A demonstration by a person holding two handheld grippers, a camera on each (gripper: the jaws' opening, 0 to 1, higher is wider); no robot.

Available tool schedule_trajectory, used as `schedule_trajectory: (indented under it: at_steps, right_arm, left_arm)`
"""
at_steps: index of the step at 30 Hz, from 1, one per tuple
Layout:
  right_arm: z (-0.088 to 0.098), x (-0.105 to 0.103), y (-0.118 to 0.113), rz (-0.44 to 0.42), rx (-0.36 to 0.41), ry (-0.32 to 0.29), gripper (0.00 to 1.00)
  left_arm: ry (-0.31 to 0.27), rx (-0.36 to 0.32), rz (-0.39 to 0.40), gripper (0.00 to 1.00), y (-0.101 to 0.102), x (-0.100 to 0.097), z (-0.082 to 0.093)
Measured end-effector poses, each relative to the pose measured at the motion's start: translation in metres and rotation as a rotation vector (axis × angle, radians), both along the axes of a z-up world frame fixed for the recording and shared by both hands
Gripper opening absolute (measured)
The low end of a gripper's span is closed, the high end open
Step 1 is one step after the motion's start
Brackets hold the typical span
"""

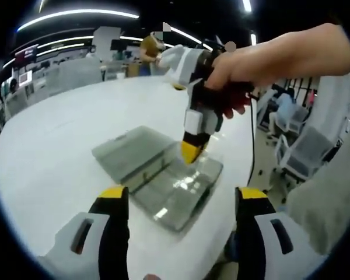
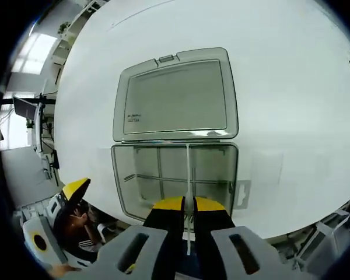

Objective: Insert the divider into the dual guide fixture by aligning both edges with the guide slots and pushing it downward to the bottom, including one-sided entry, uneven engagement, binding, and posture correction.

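— What's around besides the job itself?
— A white counter (image 1: 58, 146), office chairs (image 1: 306, 154) off its edge.
— And farther back?
— Ceiling light strips (image 1: 76, 14), a monitor (image 2: 24, 108).

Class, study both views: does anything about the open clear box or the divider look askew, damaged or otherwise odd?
Nothing stands out. The clear box lies open and flat on the white table, lid folded back. The right gripper is shut on the thin divider, which runs straight down the tray's middle. The left gripper is open.
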State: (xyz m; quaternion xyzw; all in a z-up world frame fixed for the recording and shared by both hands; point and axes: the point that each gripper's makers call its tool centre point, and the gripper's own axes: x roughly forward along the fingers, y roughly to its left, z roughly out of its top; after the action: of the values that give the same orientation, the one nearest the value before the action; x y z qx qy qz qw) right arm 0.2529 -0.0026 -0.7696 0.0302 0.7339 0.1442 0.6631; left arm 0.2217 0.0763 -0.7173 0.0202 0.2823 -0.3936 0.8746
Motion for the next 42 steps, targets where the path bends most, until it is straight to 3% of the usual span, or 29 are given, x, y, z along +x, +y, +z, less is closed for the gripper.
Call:
schedule_trajectory:
  at_steps: [18, 29, 42]
  right_arm:
    - [-0.003, 0.009, 0.001, -0.009, 0.004, 0.008, 0.0]
    - [-0.002, 0.001, 0.002, -0.011, 0.004, 0.001, 0.0]
    - [-0.014, 0.011, 0.002, -0.008, 0.007, 0.003, 0.0]
  left_arm:
    - [-0.003, -0.004, 0.005, 0.72, 0.0, 0.001, 0.002]
    - [0.0, -0.005, 0.012, 0.72, 0.001, -0.001, 0.001]
    - [0.006, -0.003, 0.021, 0.71, 0.004, -0.002, 0.0]
